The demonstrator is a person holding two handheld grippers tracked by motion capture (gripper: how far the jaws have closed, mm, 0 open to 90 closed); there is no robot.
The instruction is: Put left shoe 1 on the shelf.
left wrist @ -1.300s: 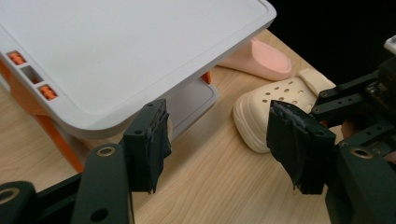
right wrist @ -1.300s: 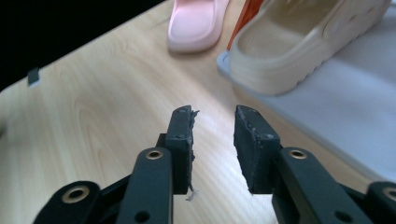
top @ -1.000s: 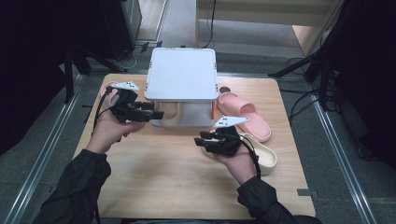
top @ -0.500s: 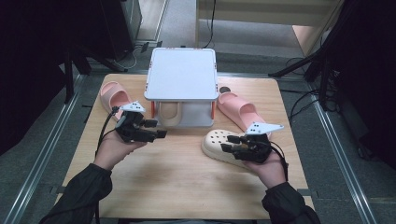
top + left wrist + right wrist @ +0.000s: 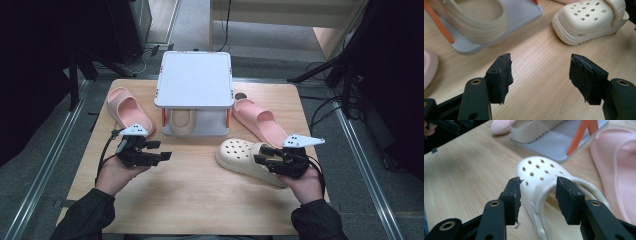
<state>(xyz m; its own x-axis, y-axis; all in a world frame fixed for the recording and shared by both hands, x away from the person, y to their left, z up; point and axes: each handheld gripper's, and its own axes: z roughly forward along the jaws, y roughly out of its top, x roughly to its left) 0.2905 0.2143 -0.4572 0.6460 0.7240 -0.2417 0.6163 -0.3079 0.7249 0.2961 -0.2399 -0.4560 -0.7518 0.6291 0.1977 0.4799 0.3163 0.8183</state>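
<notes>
A cream clog (image 5: 240,156) with holes in its toe lies on the wooden table (image 5: 200,200), right of centre, toe pointing left. My right gripper (image 5: 260,155) sits at its heel end. In the right gripper view this clog (image 5: 536,170) has its heel rim and strap between the jaws of the right gripper (image 5: 537,192); they have just been opening and I see no pad pressing on it. My left gripper (image 5: 161,150) hovers low at the table's left, open, and the left gripper (image 5: 540,72) has bare wood between its jaws.
A grey two-level rack (image 5: 195,80) stands at the back centre, with a second cream clog (image 5: 182,119) on its lower level. One pink slipper (image 5: 127,110) lies left of the rack and another pink slipper (image 5: 257,120) right of it, close behind the front clog.
The right gripper has moved right; the cream clog now lies left of it, toe to the left. The left gripper has come toward the front and lower, uncovering the left pink slipper.
</notes>
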